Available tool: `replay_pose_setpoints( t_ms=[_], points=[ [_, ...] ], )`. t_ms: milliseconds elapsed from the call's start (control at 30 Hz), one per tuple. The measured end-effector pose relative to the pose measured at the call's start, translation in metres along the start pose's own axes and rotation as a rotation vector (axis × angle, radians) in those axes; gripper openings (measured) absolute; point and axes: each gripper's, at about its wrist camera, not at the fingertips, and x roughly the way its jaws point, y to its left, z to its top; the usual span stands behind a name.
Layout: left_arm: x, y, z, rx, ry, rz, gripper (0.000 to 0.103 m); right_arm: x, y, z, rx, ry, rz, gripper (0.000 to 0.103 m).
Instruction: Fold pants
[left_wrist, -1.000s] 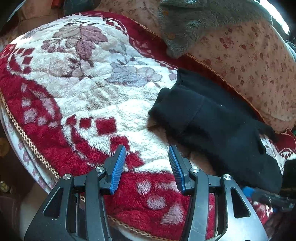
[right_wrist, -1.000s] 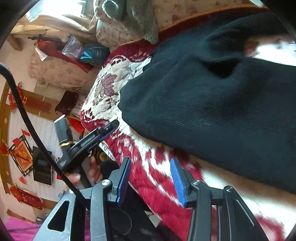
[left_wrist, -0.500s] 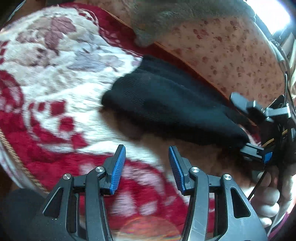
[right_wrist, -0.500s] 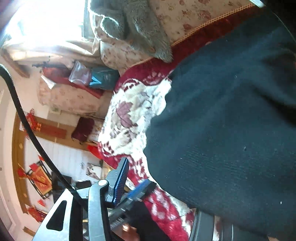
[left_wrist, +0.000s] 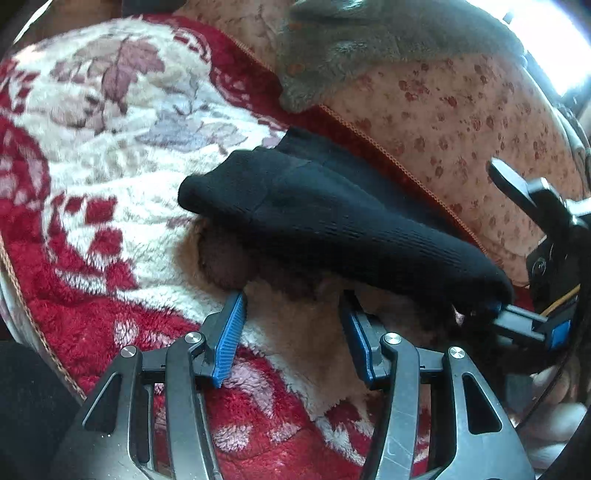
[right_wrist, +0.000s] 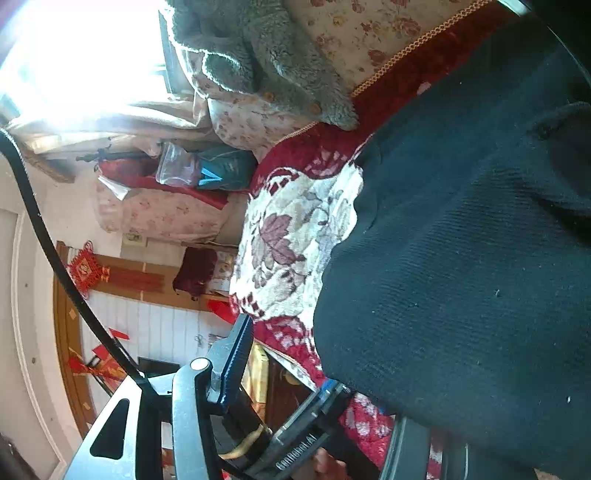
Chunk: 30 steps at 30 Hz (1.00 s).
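The black pants (left_wrist: 332, 221) lie folded over on a red and white floral blanket (left_wrist: 92, 166), with their near edge lifted. My left gripper (left_wrist: 293, 325) is open, its blue pads just under that lifted edge, holding nothing. In the left wrist view my right gripper (left_wrist: 517, 321) sits at the pants' right end, its tip against the black cloth. In the right wrist view the pants (right_wrist: 461, 240) fill the right side and cover the right finger; the left finger (right_wrist: 236, 354) stands free. The jaws look open.
A grey fleece garment (left_wrist: 369, 44) lies on a floral pillow (left_wrist: 461, 122) behind the pants. The blanket's corded edge (left_wrist: 33, 325) drops off at the left. In the right wrist view, a bright window (right_wrist: 74, 55) and stacked bedding (right_wrist: 166, 206) lie beyond.
The left gripper has moved in under the pants' near edge. The right gripper has pushed further into the pants, which now cover its right finger. The fold stands higher than before.
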Motion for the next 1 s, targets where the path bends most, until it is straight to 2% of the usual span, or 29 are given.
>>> replay_pose_setpoints(
  t_ms=[133,267,433,533,667,800,867,1000],
  points=[
    [0.007,-0.008,0.01,0.006,-0.021,-0.003,0.051,-0.003,0.005,0.002,-0.007,0.003,0.005,0.055],
    [0.022,-0.006,0.022,-0.029,0.006,-0.014,0.05,-0.004,0.006,0.003,-0.004,-0.003,0.009,0.055],
    [-0.002,0.018,0.033,-0.125,-0.102,-0.057,0.05,-0.006,0.004,-0.002,-0.006,0.022,0.011,0.055],
    [-0.014,0.028,0.038,-0.149,-0.145,-0.077,0.05,-0.01,0.002,-0.007,-0.021,0.051,-0.007,0.055],
    [-0.018,0.036,0.038,-0.119,-0.131,-0.061,0.051,-0.023,-0.004,-0.019,-0.028,0.096,-0.015,0.054],
    [-0.025,0.05,0.033,-0.106,-0.119,-0.027,0.051,-0.05,-0.005,-0.032,-0.096,0.114,-0.083,0.054],
    [-0.03,0.059,0.031,-0.102,-0.116,0.002,0.051,-0.063,-0.005,-0.035,-0.124,0.105,-0.121,0.054],
    [-0.042,0.072,0.033,-0.074,-0.145,0.108,0.051,-0.086,-0.01,-0.033,-0.153,0.037,-0.188,0.054]
  ],
)
